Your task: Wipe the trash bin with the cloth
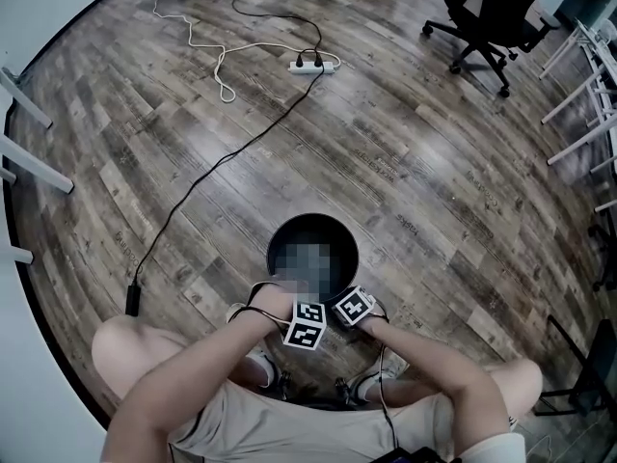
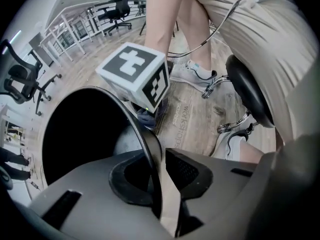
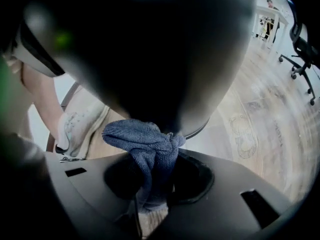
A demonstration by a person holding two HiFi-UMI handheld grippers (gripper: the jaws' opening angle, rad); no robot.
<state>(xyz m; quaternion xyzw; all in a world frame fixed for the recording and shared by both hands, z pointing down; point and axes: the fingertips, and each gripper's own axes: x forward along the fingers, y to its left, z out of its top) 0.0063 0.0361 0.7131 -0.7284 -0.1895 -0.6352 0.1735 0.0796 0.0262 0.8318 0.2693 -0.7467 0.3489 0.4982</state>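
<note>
Straddling the rim of the bin (image 2: 146, 149) with the left claw (image 2: 161, 184), narrowly parted, probably to steady it on the floor (image 1: 405, 162). Clamping the bunched cloth (image 3: 145, 144) in the right claw (image 3: 152, 194), against the bin's side for wiping.

Plain black on the round plastic trash bin (image 1: 289, 230), rim and inside wall alike. Dusky blue-grey on the knitted cloth (image 3: 150, 149), fine ribbed weave, no print. Dark grey on the jaws in both gripper views. White with black square markers on the marker cube (image 2: 134, 74). Brown and grey in streaky wood grain across the plank floor (image 1: 434, 162), with dark lettering here and there. White on the power strip (image 1: 313, 65) and the thin cable (image 1: 222, 56); black on the long cable (image 1: 222, 162). Black on the swivel office chair (image 1: 487, 13). Beige on the person's shorts (image 1: 318, 422); off-white on the sneaker (image 2: 197, 73).
</note>
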